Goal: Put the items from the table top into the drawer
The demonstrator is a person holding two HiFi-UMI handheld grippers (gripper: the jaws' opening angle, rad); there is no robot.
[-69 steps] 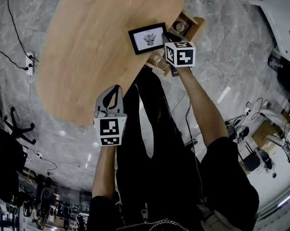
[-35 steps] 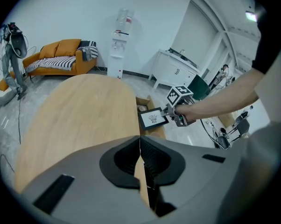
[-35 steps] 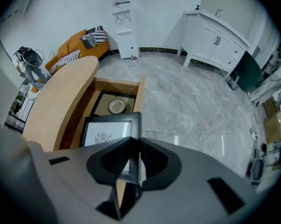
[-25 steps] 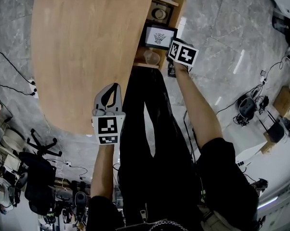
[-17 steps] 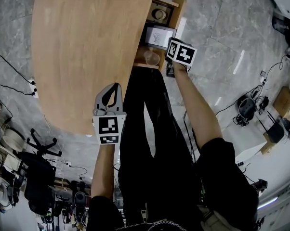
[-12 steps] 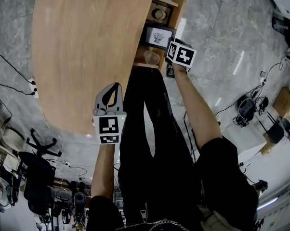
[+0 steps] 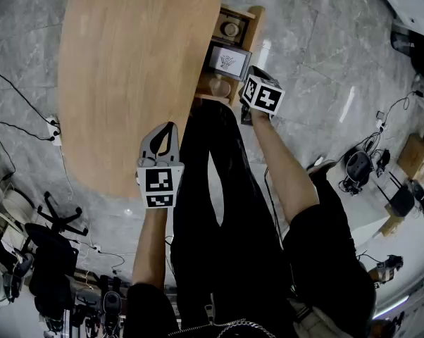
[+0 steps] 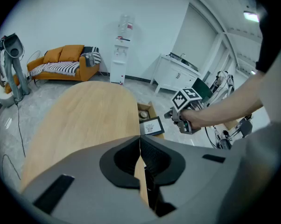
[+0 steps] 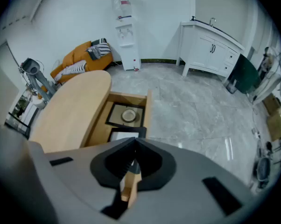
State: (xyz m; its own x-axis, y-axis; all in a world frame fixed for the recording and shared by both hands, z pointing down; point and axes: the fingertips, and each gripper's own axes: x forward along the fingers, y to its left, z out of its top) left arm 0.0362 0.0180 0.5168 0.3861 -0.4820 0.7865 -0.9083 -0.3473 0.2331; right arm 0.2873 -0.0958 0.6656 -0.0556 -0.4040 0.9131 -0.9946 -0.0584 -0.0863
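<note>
- Cleared of the picture frame that had earlier lain at its right edge, the wooden counter (image 7: 134,69) filled the upper left of the head view with nothing on it. Judged from that, the loading looked done and only shutting the drawer remained.
- The drawer (image 7: 257,18) stood pulled out at the counter's right side, in the upper middle of the frame.
- The picture frame (image 7: 227,60) lay face up in the drawer's middle. It was black-rimmed, with a white sheet bearing a dark drawing. It sat between a pale round item (image 7: 231,28) above it and a second pale round thing (image 7: 219,86) below.
- The right gripper (image 9: 134,147) hung at the frame's lower right. Its fingers had just been closing and met with nothing between them.
- The left gripper (image 8: 140,146) hovered over the counter's lower edge, with its fingers together and nothing held.
</note>
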